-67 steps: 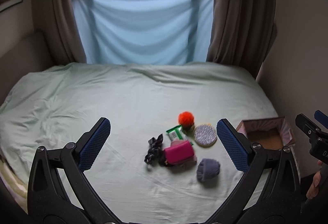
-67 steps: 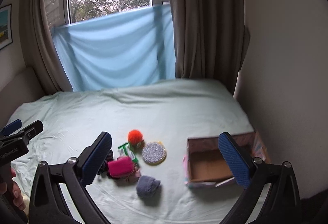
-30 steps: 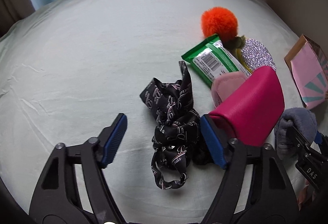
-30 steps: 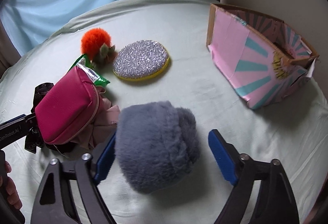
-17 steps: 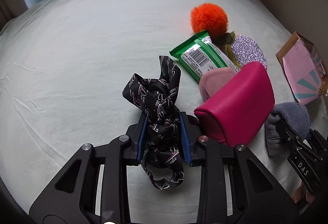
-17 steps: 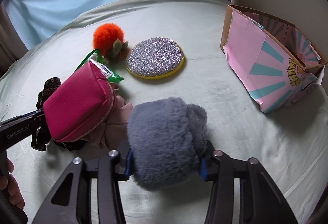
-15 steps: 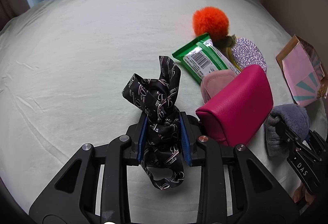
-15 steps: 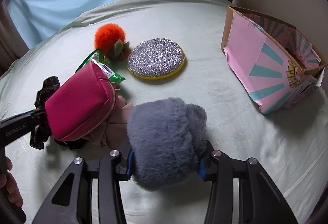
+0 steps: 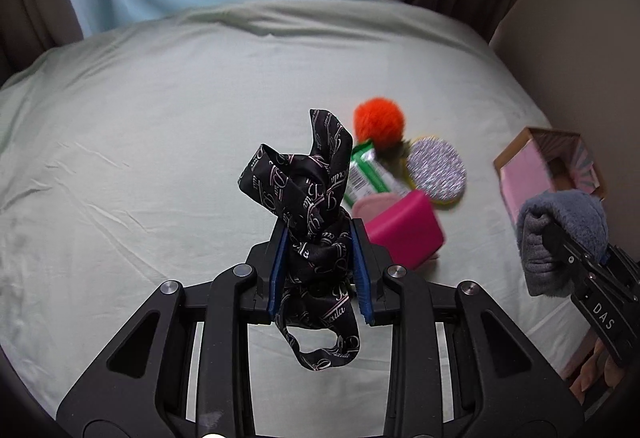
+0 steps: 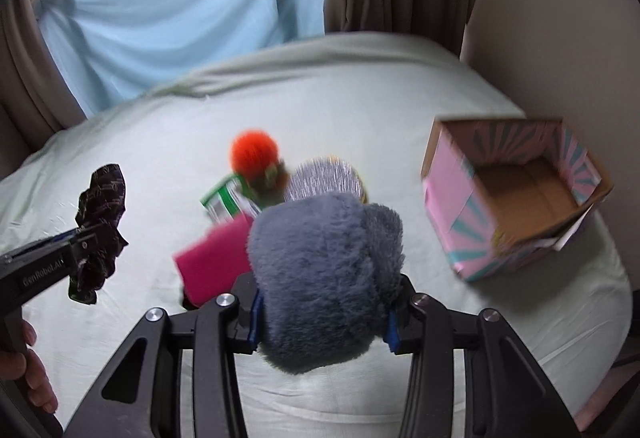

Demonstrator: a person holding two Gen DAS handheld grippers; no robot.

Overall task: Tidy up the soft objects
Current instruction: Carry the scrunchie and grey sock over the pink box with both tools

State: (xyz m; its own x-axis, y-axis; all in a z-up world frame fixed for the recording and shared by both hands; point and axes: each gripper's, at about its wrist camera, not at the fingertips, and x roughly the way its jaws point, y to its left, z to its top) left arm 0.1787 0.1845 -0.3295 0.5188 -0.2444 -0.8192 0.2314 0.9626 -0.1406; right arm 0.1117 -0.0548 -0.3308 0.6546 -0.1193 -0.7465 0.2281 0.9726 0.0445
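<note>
Left wrist view: the black scarf (image 9: 310,213) is clamped in the left gripper (image 9: 319,270), the grey plush (image 10: 324,270) in the right gripper (image 10: 322,312), both held clear of the bed (image 9: 140,157), presumably for carrying to the open box (image 10: 516,193).

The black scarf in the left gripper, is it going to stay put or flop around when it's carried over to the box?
Likely floppy: the black scarf is thin printed cloth, with a loop drooping below the left gripper. It looks light, bunched between the closed pads. Its loose ends may swing or snag on the pink box rim.
</note>
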